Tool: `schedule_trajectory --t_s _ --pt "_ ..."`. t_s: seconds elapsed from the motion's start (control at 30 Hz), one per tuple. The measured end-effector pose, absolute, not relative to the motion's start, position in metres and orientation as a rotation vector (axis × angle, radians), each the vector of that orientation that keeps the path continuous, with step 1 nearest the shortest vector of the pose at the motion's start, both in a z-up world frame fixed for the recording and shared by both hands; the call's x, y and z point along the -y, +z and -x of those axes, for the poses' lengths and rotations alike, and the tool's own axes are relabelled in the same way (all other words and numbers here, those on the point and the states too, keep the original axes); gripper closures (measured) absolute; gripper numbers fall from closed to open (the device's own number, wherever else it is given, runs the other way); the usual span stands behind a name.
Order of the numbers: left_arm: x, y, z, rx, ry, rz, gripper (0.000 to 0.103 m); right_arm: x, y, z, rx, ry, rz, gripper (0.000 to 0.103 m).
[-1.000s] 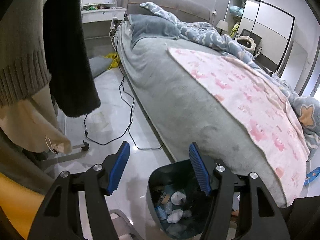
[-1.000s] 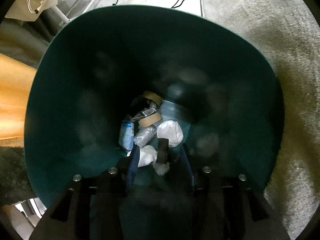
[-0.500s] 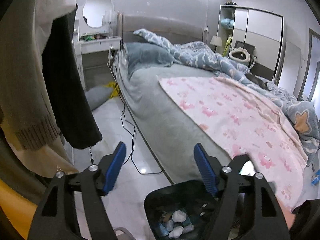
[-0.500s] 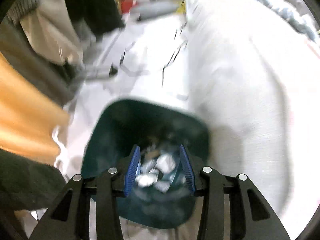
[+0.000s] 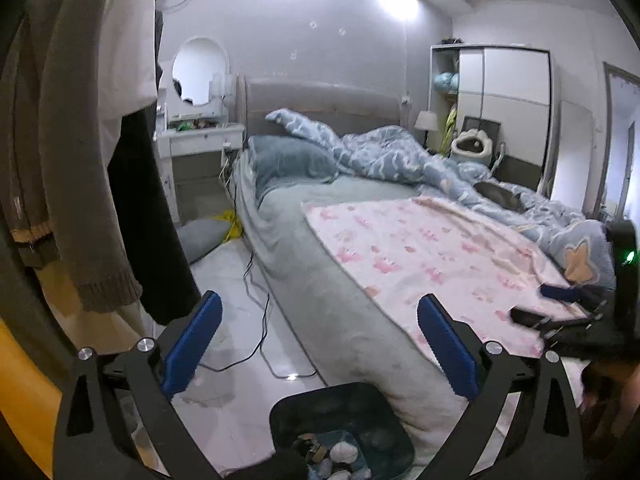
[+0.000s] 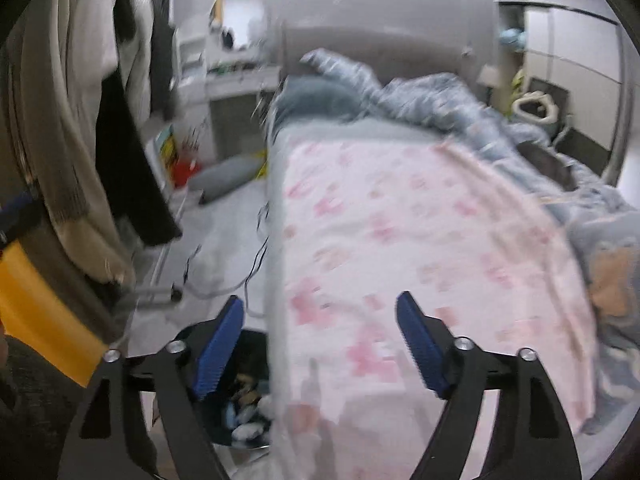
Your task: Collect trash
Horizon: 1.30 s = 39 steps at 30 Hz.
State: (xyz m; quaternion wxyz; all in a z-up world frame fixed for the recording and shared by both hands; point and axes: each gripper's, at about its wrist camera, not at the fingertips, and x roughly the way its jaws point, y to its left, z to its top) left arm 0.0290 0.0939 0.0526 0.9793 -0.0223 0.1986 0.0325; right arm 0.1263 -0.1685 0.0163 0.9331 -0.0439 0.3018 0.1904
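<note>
A dark teal trash bin stands on the floor beside the bed, with crumpled white tissues and other scraps inside. It also shows in the right wrist view, low and left. My left gripper is open and empty, held high above the bin. My right gripper is open and empty, over the bed's edge; it shows at the far right of the left wrist view. The right wrist view is blurred.
A bed with a pink blanket and blue duvet fills the right. Clothes hang at the left. Black cables trail across the white floor. A dressing table and wardrobe stand behind.
Both grippers have risen away from the bin. The right gripper came out of the bin, opened wider, and now points across the bed. The bin's contents look the same.
</note>
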Motion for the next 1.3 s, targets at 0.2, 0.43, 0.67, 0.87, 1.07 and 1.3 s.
schedule_trajectory --t_s 0.2,0.43,0.67,0.87,1.07,1.3 --pt "-0.081 0.057 -0.009 -0.365 0.120 0.022 0.003 0.229 0.039 -0.104 -0.529 0.328 0.063 0.003" --pt "-0.061 0.042 -0.001 -0.357 0.148 -0.046 0.003 0.272 0.050 -0.083 -0.444 0.310 0.057 0.003" --pt "-0.057 0.021 0.005 -0.385 0.142 -0.035 0.003 0.300 0.038 -0.071 -0.447 0.302 0.069 0.003" --pt "-0.057 0.015 0.001 -0.404 0.157 -0.022 0.003 0.311 0.037 -0.065 -0.444 0.333 0.065 0.003" --pt "-0.056 0.011 0.000 -0.425 0.160 -0.012 0.003 0.316 0.032 -0.063 -0.427 0.406 0.021 0.003" --pt "-0.057 0.008 0.000 -0.439 0.168 -0.004 0.003 0.306 0.035 -0.062 -0.431 0.437 0.045 0.003"
